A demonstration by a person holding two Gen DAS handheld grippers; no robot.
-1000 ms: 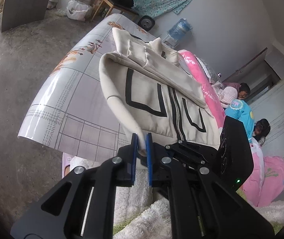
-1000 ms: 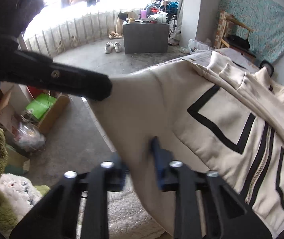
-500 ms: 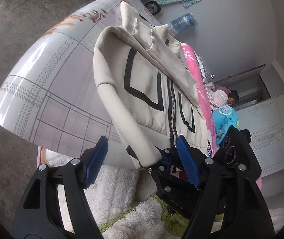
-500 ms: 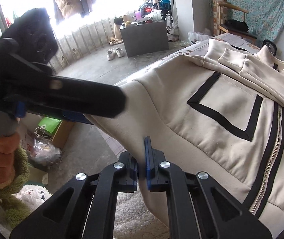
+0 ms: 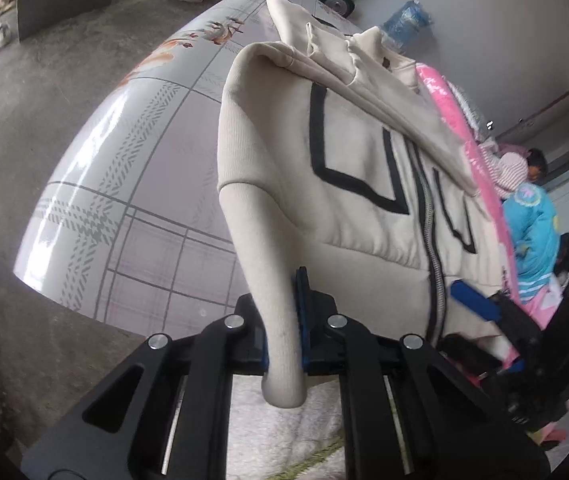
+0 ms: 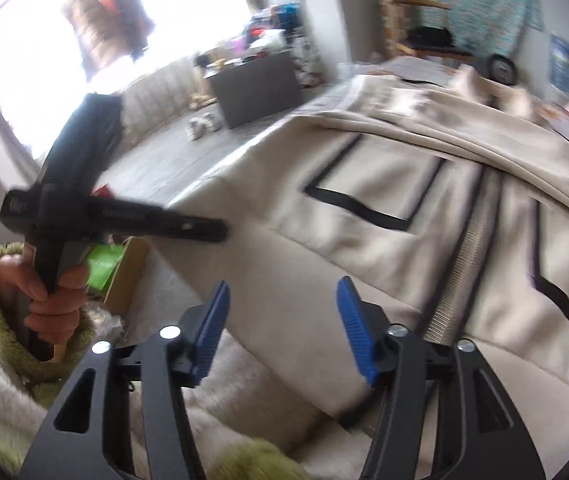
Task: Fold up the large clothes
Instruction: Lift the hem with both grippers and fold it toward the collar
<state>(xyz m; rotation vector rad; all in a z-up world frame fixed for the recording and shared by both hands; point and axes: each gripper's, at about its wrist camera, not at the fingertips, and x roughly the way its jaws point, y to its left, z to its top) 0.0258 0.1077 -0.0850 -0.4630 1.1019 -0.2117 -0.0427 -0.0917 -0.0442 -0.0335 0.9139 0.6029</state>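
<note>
A cream zip-up hoodie [image 5: 364, 152] with black outline pockets lies on a glossy patterned table [image 5: 124, 184], its lower edge hanging over the near rim. My left gripper [image 5: 282, 320] is shut on the hoodie's left edge fold, which passes between the blue pads and droops below them. My right gripper [image 6: 284, 328] is open and empty, its blue pads apart just in front of the hoodie's hem [image 6: 324, 280] left of the zipper. The left gripper also shows in the right wrist view [image 6: 188, 228], held in a hand at the hoodie's left corner.
A pink item [image 5: 464, 128] lies along the table's far right side. Two people [image 5: 532, 216] sit beyond it. A grey box [image 6: 256, 84] and shoes stand on the concrete floor. A cardboard box [image 6: 120, 276] sits below the table's left corner.
My left gripper was open half a second ago and has closed on the hoodie's left edge. My right gripper was shut on the hem and has opened and moved right toward the zipper.
</note>
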